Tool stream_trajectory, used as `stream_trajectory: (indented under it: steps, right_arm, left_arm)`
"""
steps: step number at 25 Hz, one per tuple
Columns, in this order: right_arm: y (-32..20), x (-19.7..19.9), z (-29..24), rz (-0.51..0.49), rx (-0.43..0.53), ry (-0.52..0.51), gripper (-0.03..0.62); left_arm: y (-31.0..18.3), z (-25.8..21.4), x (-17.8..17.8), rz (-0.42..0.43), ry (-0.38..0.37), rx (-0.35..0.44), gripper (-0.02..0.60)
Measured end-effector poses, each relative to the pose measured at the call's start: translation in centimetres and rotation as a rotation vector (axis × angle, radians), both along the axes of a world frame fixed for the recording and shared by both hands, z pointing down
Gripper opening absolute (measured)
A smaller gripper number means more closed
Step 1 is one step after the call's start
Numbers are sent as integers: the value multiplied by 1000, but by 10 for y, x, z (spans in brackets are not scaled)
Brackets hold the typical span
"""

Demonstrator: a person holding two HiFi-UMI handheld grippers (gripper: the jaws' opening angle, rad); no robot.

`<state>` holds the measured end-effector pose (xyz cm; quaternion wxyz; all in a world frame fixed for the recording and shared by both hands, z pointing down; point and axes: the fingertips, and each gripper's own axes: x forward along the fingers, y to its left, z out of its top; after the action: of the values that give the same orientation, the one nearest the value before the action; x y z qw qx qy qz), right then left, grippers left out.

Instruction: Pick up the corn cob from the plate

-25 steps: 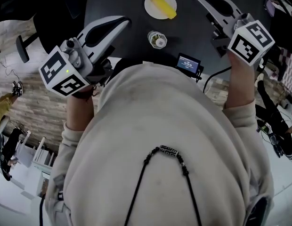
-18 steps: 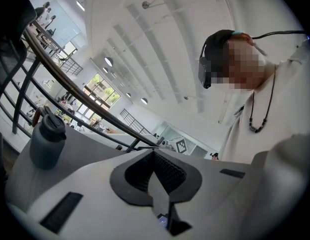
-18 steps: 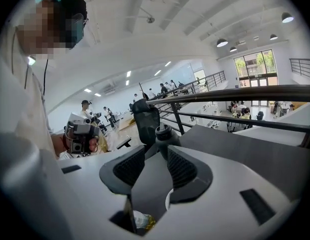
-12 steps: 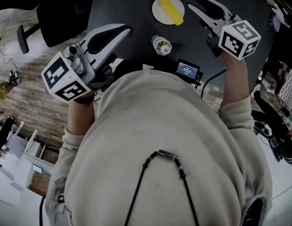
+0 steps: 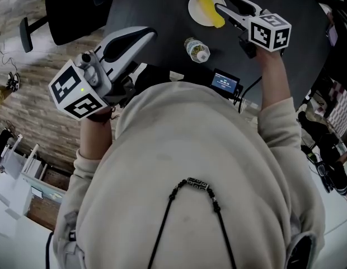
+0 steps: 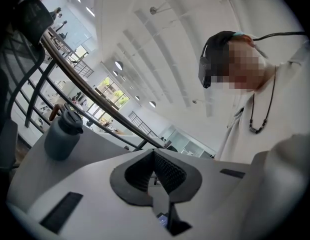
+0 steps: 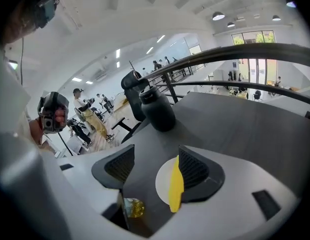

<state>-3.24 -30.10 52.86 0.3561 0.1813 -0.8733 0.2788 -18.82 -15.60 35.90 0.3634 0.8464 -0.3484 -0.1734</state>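
The yellow corn cob (image 5: pixel 209 8) lies on a small white plate (image 5: pixel 195 13) at the far side of the dark table. My right gripper (image 5: pixel 225 3) hangs just above the plate's right side and points down at it. Its jaws are opening and nothing is between the pads. In the right gripper view the corn cob (image 7: pixel 175 186) and plate (image 7: pixel 162 184) show below the gap of the right gripper (image 7: pixel 155 161), close to the right pad. My left gripper (image 5: pixel 142 35) is held near my chest over the table's near edge, away from the plate; in its own view the left gripper (image 6: pixel 154 171) is shut and empty.
A small clear bottle (image 5: pixel 197 49) stands on the table just in front of the plate, also seen as the bottle (image 7: pixel 131 207). A small screen device (image 5: pixel 225 81) sits at the near edge with a cable. A dark flask (image 7: pixel 156 109) stands farther back. An office chair (image 5: pixel 67 15) is at the left.
My right gripper has dropped towards the plate and its jaws have spread apart from nearly shut. The left gripper has shifted only slightly.
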Motion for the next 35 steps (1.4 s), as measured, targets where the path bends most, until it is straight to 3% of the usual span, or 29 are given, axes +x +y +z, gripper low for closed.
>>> stream_trajectory:
  steps: [19, 27, 35]
  right_arm:
    - [7, -2, 69, -24, -86, 130, 287]
    - [3, 7, 97, -13, -71, 271, 302]
    - [1, 15, 122, -7, -88, 327, 307]
  left_arm:
    - [25, 9, -21, -71, 19, -34, 2]
    - [29, 12, -28, -92, 21, -45, 2]
    - [33, 20, -29, -102, 15, -55, 2]
